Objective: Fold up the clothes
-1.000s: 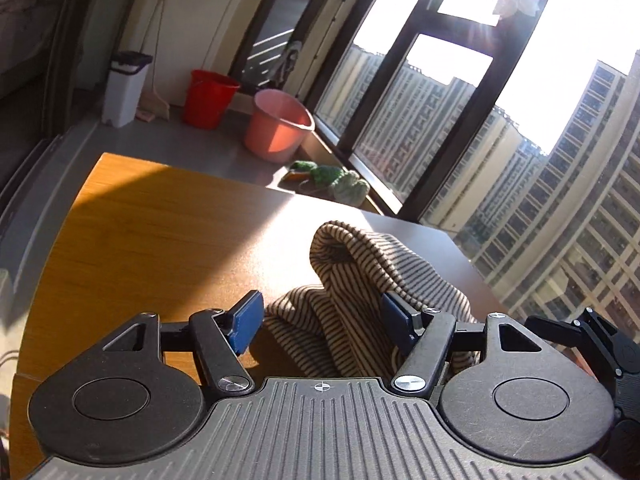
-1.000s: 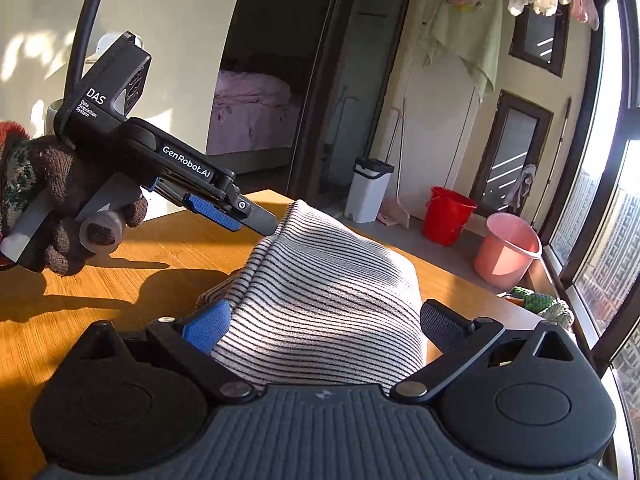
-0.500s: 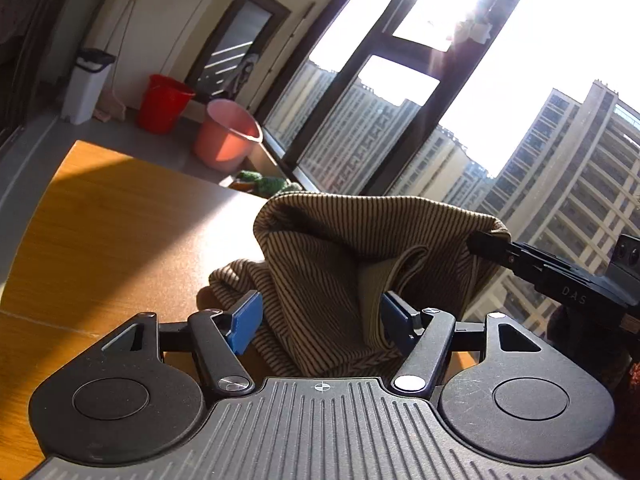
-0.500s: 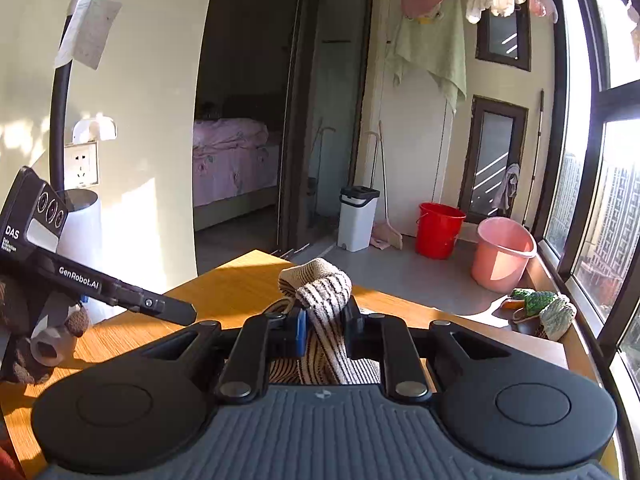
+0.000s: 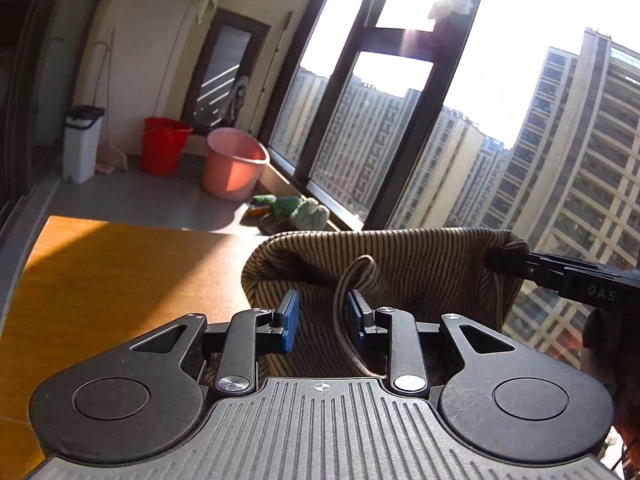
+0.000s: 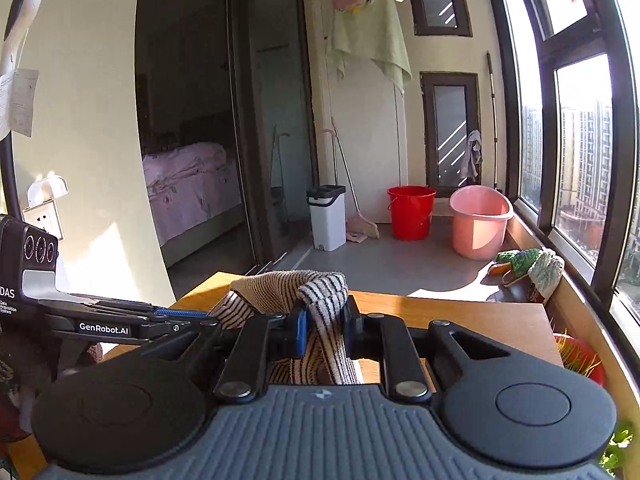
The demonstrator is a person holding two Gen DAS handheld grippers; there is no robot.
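A beige garment with thin dark stripes [image 5: 420,268] hangs lifted above the wooden table [image 5: 100,272]. My left gripper [image 5: 322,320] has its jaws narrowed around a fold of the garment, with a small gap still showing beside the left pad. My right gripper [image 6: 324,330] is shut on another edge of the striped garment [image 6: 320,300]. In the left wrist view the right gripper [image 5: 496,260] pinches the garment's far upper corner. In the right wrist view the left gripper [image 6: 208,320] reaches the cloth from the left.
Beyond the table [image 6: 460,320] stand a red bucket [image 6: 412,212], a pink bucket [image 6: 480,220] and a white bin [image 6: 328,216] on the grey floor. Large windows [image 5: 360,120] run along the right. A red pot with a plant [image 6: 580,356] sits by the table's right edge.
Both grippers have lifted the garment off the table and spread it between them. The left gripper's jaws have narrowed onto a fold. The right gripper shut on the cloth a second ago.
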